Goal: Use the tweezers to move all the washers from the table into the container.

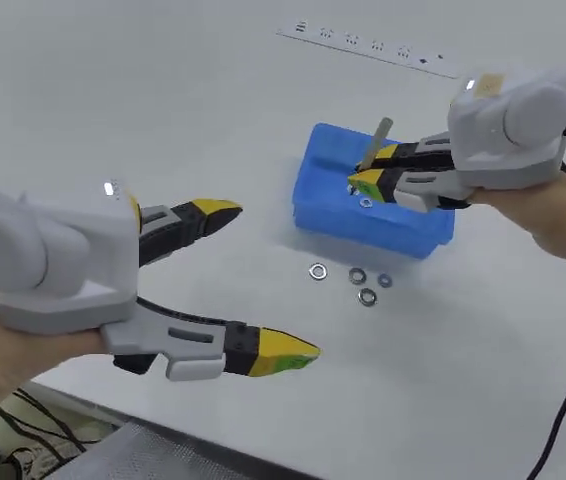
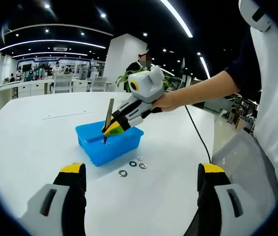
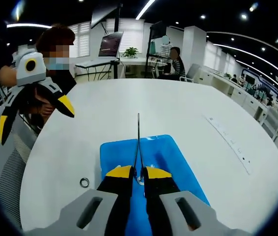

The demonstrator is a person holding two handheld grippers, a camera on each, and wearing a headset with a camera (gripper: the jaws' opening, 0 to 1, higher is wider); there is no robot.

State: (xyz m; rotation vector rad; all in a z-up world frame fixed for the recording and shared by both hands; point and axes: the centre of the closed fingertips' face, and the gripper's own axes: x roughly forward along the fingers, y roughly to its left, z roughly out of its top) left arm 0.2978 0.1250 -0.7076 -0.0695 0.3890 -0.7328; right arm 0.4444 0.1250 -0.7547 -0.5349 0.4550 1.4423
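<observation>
Step in hand: drop-off at the container.

- Right gripper [image 1: 366,176]: jaws pinched shut on the tweezers [image 1: 378,138], which stand near upright with their tips down inside the blue container [image 1: 363,230].
- One washer [image 1: 365,203] lies on the container floor just beside the tips. Cannot tell whether the tips have another pinched.
- Left gripper [image 1: 268,280]: jaws spread wide, holding nothing, hovering over the tabletop [image 1: 163,120] well apart from the container.
- Four loose washers [image 1: 356,276] lie in a small cluster on the tabletop just in front of the container.

Judgement: task only partly done.

Next move: ease the squeeze so anything carried drops. Lift the tips over the container wall, lower onto the nearest loose washer, then pinch across its rim. It lies thin and flat, so the tips must come in low and may skid.
</observation>
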